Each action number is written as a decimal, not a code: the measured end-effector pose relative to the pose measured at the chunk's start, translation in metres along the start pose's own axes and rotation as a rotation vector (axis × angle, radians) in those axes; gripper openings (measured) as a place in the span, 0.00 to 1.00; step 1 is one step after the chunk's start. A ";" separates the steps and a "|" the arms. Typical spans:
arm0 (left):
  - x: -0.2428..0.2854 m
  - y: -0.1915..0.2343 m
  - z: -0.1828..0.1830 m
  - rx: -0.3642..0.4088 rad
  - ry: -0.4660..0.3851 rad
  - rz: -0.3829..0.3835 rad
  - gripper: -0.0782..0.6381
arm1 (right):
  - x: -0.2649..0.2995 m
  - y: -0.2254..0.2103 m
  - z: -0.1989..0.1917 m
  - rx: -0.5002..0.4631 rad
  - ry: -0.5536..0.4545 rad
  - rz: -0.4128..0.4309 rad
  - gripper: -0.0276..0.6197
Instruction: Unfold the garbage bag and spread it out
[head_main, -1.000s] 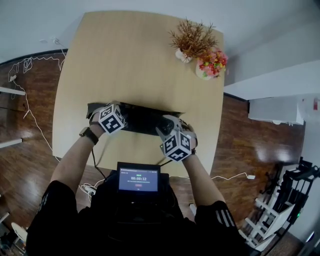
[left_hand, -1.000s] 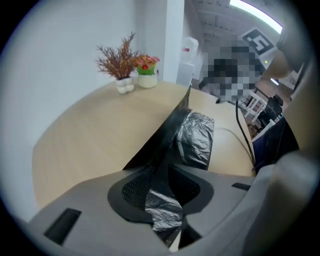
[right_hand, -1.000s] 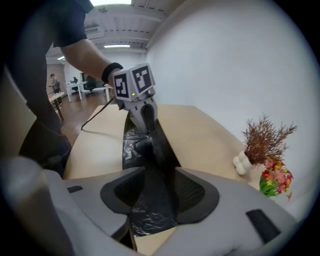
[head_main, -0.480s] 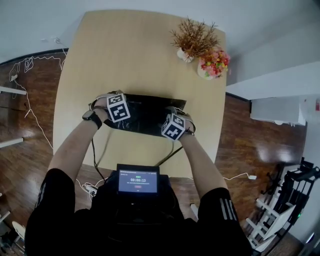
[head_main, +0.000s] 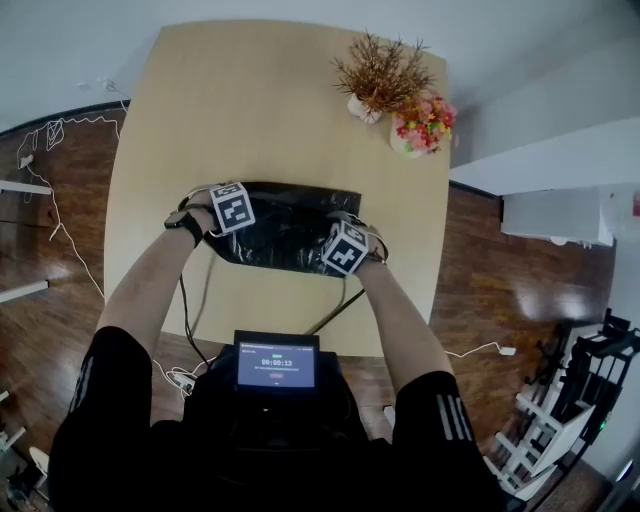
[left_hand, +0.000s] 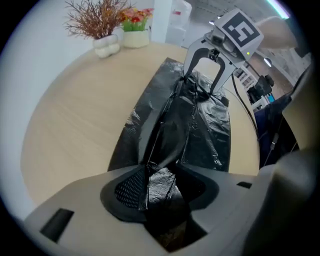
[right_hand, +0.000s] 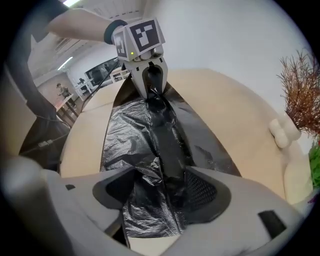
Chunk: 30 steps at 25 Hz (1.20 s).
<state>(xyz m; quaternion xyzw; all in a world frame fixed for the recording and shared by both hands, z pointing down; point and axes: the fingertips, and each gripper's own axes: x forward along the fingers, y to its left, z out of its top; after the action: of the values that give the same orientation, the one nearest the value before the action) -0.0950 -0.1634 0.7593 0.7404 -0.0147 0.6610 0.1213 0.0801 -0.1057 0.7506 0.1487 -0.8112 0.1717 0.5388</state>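
On the wooden table (head_main: 250, 100), the garbage bag (head_main: 290, 230) is laid out, its ends being released by the opening jaws of left gripper (left_hand: 160, 187) and right gripper (right_hand: 162, 192); remaining folds probably must be regripped.

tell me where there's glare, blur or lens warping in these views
Head view: wide lens bows the table edges; even light, faint sheen on the bag. Left gripper view: dark rounded corners, white glints along the bag's creases. Right gripper view: same rounded frame, bright glints on the plastic, plant at the right edge soft.
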 end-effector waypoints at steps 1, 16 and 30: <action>-0.003 0.000 0.001 -0.001 -0.007 0.005 0.39 | 0.000 0.000 0.000 -0.002 -0.001 -0.001 0.58; -0.134 -0.045 0.014 0.011 -0.306 0.118 0.39 | 0.005 0.001 -0.008 0.007 0.002 0.003 0.58; -0.123 -0.027 -0.112 -0.010 -0.056 0.170 0.28 | 0.001 -0.002 -0.001 0.005 -0.002 -0.017 0.58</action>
<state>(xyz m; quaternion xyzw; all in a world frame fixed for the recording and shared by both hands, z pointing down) -0.2148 -0.1321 0.6454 0.7541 -0.0843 0.6478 0.0680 0.0810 -0.1070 0.7522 0.1570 -0.8100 0.1692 0.5391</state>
